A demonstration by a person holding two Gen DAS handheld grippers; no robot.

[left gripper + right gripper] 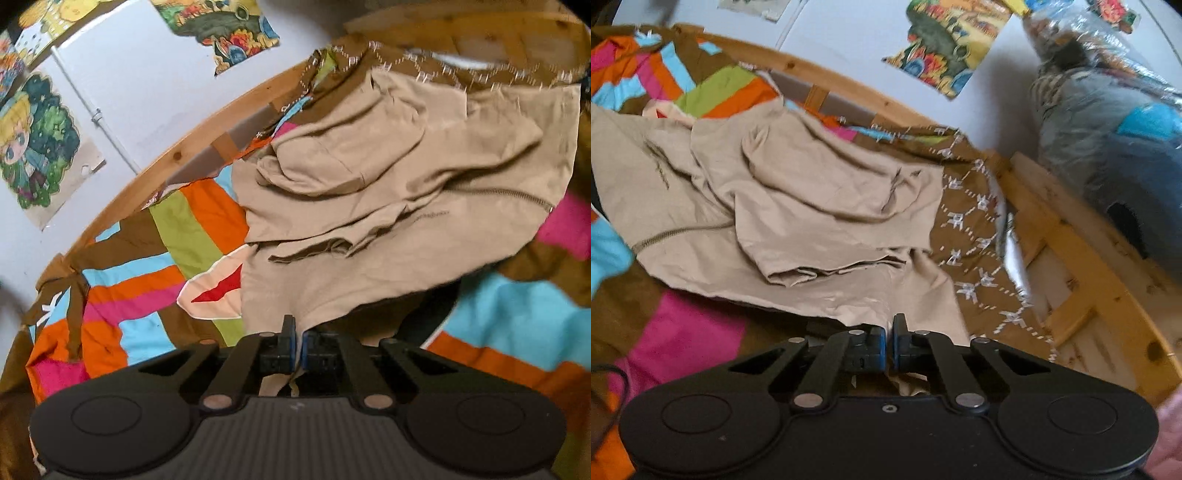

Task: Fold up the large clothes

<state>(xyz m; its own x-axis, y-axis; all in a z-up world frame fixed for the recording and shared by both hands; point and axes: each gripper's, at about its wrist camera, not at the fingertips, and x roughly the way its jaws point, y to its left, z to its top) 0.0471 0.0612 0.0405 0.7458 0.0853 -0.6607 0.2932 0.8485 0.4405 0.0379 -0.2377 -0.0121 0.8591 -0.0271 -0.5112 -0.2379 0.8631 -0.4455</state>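
The beige garment lies rumpled on the patchwork bedspread ahead of both claws, its near edge pinched in the clenched left gripper and right gripper. This looks like mid-fold: next, I judge, both corners should be carried forward together, kept level and taut.

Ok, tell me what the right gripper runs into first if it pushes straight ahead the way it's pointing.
The right gripper is already shut on the near edge of the beige garment. Straight ahead it would push into that same cloth, bunching it against the patchwork bedspread. Beyond lie the wooden bed frame and wall, though depth is unclear.
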